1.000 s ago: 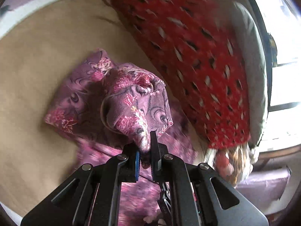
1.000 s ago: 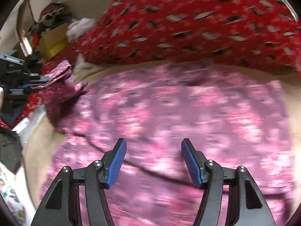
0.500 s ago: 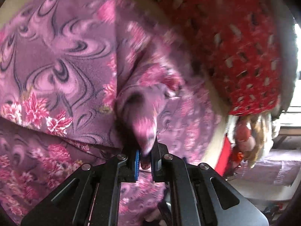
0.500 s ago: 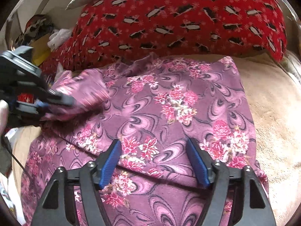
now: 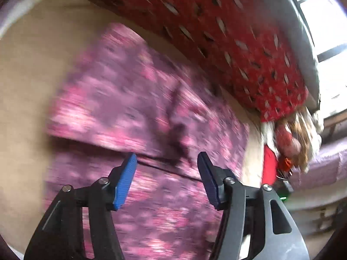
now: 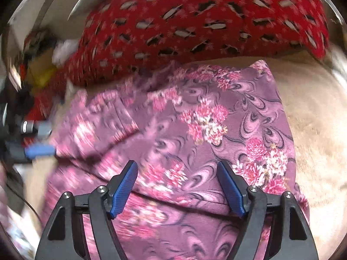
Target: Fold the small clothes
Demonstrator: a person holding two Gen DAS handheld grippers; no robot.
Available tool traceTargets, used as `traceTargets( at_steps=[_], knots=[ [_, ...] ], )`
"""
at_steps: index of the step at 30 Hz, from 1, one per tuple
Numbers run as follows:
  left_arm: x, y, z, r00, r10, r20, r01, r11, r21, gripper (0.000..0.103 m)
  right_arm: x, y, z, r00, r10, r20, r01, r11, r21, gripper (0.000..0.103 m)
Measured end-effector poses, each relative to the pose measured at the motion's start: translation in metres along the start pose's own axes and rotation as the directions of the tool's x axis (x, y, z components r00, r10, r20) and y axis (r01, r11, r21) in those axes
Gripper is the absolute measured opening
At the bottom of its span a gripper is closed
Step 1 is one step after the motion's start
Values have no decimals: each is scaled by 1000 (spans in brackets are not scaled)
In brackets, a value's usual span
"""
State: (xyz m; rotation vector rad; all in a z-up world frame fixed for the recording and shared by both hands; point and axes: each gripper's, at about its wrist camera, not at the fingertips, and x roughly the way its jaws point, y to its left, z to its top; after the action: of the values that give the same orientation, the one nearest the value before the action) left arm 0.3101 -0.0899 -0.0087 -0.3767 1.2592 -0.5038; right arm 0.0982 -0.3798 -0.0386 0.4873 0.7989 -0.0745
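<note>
A purple garment with pink flowers (image 6: pixel 195 130) lies folded on a beige blanket (image 6: pixel 314 112); its upper layer ends in a folded edge right in front of my right gripper. My right gripper (image 6: pixel 177 186) is open and empty just above that edge. My left gripper (image 5: pixel 167 173) is open and empty above the garment (image 5: pixel 130 99), which is blurred in that view. The left gripper also shows at the left edge of the right wrist view (image 6: pixel 36 143), next to the garment's left side.
A red patterned blanket (image 6: pixel 206 21) lies heaped along the far side of the garment, also in the left wrist view (image 5: pixel 227 32). The beige blanket (image 5: pixel 28 86) extends left. Cluttered items (image 6: pixel 41 65) sit at the far left, and a window (image 5: pixel 329 43) is at the right.
My left gripper has let go of the bunched garment corner and opened, then pulled back. The garment now lies flat in a fold. My right gripper stays open over it.
</note>
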Motion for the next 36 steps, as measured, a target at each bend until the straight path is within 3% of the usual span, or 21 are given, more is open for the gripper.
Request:
traceTargets(
  at_steps=[3,5,11,15,16,17,18,20,23,26,30,32,34,35,36],
  knots=[
    [-2,33,4,999,35,18,-34,997,-68,57,-3,-2,7,989,147,14,-147,980,134,79],
    [8,53,7,1000,30,-4,-30,991,-128,57,5,5,10,970,244,1,-239,947,213,79],
    [36,72,4,999,-22,-45,12,981,-195,57,50,35,18,950,307,-63,-275,912,304,79],
    [45,72,1,998,-43,-52,32,978,-204,57,64,63,20,930,365,-52,-338,900,277,79],
    [46,72,2,997,-49,-54,36,977,-210,57,69,70,20,929,365,-61,-337,902,270,77],
    [45,73,3,997,-53,-54,40,976,-214,57,74,77,21,938,340,-71,-312,914,260,67],
    [45,73,3,997,-58,-53,45,975,-219,57,75,78,21,942,329,-71,-302,918,256,44],
    [40,76,3,996,-68,-51,54,973,-225,57,75,75,22,927,369,-61,-340,898,279,20],
    [34,79,1,996,-79,-46,66,969,-236,57,49,60,28,923,384,14,-372,884,282,18],
    [32,79,-1,996,-81,-41,68,966,-248,57,17,39,39,934,350,76,-358,902,240,18],
    [38,72,-4,997,-53,-55,37,963,-268,57,-11,-5,45,963,254,88,-268,936,227,17],
    [38,69,-4,998,-42,-57,26,964,-263,57,-16,-32,38,984,170,56,-179,950,256,21],
    [37,65,-4,998,-39,-53,24,966,-256,57,-20,-56,30,989,145,36,-149,936,318,22],
    [35,65,-4,998,-41,-51,27,965,-261,57,-25,-73,24,986,156,59,-166,908,385,23],
    [35,65,-3,998,-44,-51,28,963,-269,57,-27,-79,21,980,181,80,-198,886,418,32]
  ],
)
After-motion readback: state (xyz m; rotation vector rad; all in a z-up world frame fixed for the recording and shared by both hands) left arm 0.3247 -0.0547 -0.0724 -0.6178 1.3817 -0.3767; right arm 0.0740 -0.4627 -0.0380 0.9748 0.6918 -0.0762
